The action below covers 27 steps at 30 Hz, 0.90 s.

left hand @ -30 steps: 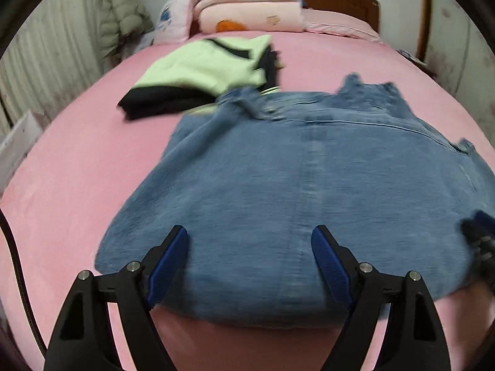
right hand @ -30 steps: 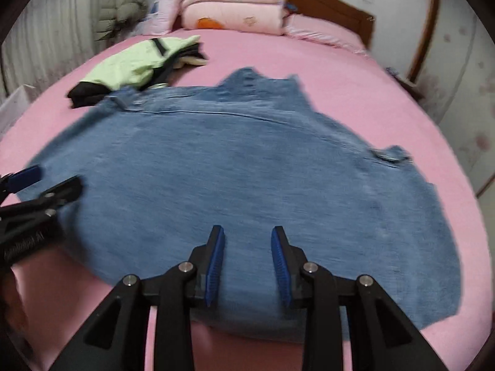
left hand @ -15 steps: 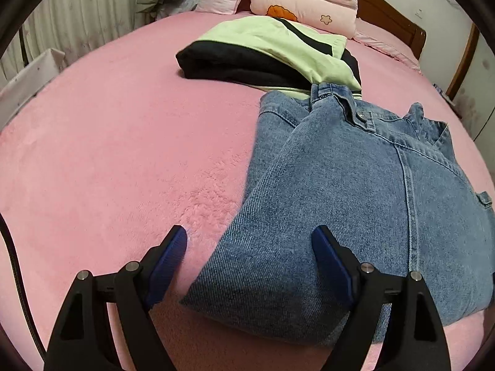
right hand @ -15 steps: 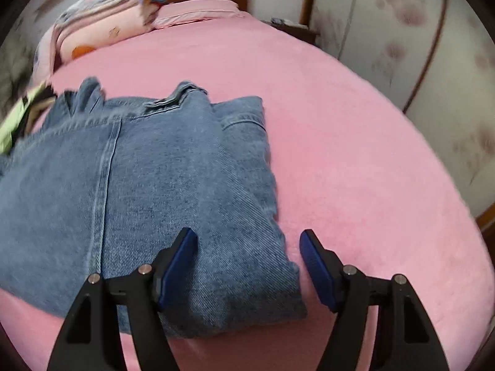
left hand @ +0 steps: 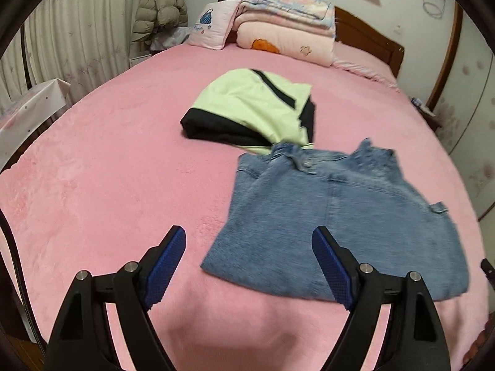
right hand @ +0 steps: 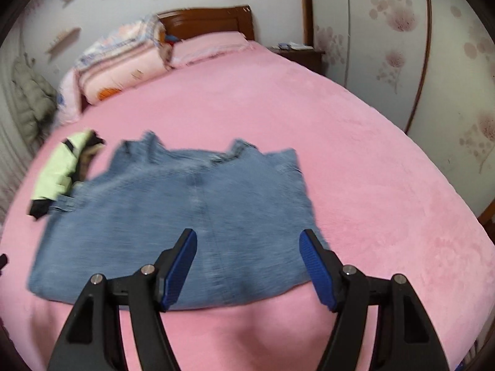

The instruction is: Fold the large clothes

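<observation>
A blue denim garment (left hand: pixel 349 219) lies folded flat on the pink bed (left hand: pixel 108 167); it also shows in the right wrist view (right hand: pixel 185 213). My left gripper (left hand: pixel 249 266) is open and empty, raised above the bed near the denim's near left corner. My right gripper (right hand: pixel 247 266) is open and empty, raised over the denim's near edge. Neither touches the cloth.
A folded light-green and black garment (left hand: pixel 256 108) lies just beyond the denim, touching its far left corner; it shows in the right wrist view (right hand: pixel 62 170) too. Stacked quilts and pillows (left hand: pixel 284 31) sit by the wooden headboard (right hand: pixel 210 21). A wardrobe (right hand: pixel 433 61) stands right.
Both grippers have pulled back and risen from the denim. The right gripper opened wider a second ago. The denim now lies narrower, with its sides folded in.
</observation>
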Tool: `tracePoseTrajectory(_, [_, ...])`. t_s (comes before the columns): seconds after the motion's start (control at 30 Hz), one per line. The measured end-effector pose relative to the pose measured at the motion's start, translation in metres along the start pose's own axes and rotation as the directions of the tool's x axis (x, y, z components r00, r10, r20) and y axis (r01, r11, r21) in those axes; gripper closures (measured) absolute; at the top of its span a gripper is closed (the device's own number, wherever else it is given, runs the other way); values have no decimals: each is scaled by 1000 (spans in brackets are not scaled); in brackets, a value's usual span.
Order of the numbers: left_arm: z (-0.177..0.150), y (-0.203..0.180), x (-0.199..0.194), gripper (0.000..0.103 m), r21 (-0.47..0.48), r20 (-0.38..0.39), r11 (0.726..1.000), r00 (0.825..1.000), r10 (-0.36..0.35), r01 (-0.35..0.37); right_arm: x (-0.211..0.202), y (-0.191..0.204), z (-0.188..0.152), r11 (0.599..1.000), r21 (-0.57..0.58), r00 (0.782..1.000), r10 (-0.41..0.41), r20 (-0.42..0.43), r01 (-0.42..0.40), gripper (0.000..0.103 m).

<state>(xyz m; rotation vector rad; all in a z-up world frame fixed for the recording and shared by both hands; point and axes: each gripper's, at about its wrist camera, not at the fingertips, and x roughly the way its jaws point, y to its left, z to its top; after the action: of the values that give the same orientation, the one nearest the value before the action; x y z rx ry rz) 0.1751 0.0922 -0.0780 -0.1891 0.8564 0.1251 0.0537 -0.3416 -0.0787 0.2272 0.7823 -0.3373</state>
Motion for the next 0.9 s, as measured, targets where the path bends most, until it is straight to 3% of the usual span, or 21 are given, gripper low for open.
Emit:
tracePoseTrajectory(0.23, [-9,-16,-50,18,9,1,999,999,-53,53,-54,42,-1,992,-47,991,119,53,-117,34])
tracePoseTrajectory(0.43, [-23,-16,-56,18,-1,-24,994,993,-111,111,-79,78,-11,981,-116,981,169,97,-158,34])
tracePoseTrajectory(0.57, [-40,-9,-39,18,-63,-51,971,971,-234,230,-73,101,-25,975,-165,979,170,112,-150,34])
tracePoseTrajectory(0.67, [-55,3,-12,18,-147,-72,934,939,-338,325,-60,116,-37,970,-191,981,168,96,-148,42])
tracePoseTrajectory(0.73, [-66,12,11,18,-205,-99,916,924,-370,345,-50,124,-44,967,-201,983,171,73,-153,44])
tracePoseTrajectory(0.9, [-84,34,63,18,-312,-108,883,910,-401,352,-12,147,-59,963,-220,987,163,5,-158,47])
